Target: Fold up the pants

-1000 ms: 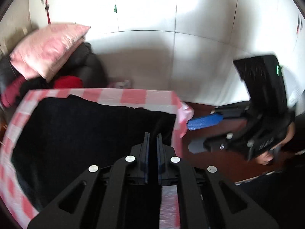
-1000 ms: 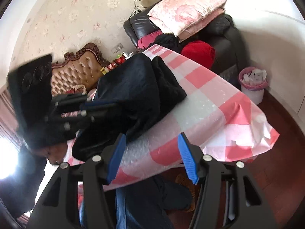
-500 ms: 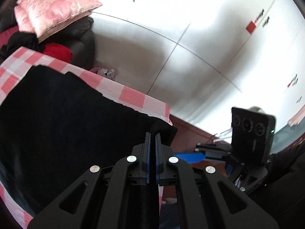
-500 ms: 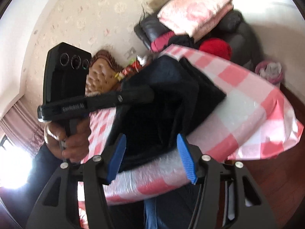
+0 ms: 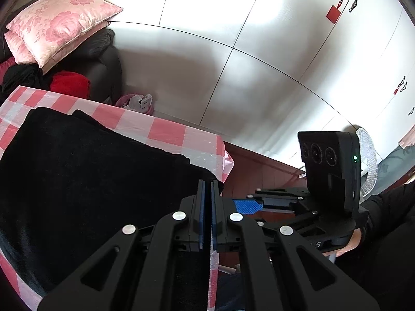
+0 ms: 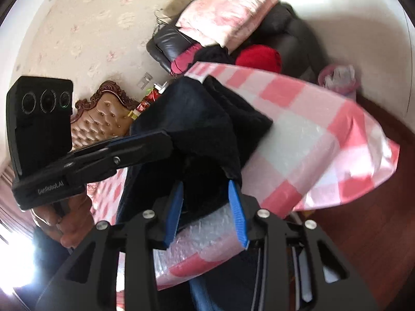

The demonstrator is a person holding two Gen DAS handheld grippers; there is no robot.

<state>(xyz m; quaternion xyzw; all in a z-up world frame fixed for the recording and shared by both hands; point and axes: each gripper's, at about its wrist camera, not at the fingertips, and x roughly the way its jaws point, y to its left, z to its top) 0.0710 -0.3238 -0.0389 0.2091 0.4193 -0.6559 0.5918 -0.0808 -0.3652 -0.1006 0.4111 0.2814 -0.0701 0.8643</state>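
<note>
- Pants (image 5: 85, 176): black, plain.
- Table (image 5: 166, 132) cover: pink-and-white checks under clear bubbled plastic.
- Pillow (image 5: 59, 23): pale pink with a darker pink rose print.
- Left claw (image 5: 207, 194) and right claw (image 6: 207, 194): black frames, blue pads.
- Wallpaper (image 6: 85, 20): cream with a faint floral motif.
- Headboard (image 6: 103, 121): tan tufted leather in a dark carved frame.
- Wardrobe doors (image 5: 272, 39): white.

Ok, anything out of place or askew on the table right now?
The black pants are bunched, one edge lifted off the checked tablecloth by the shut left gripper. The right gripper is closing around a hanging fold. Nothing looks spilled or damaged.
</note>
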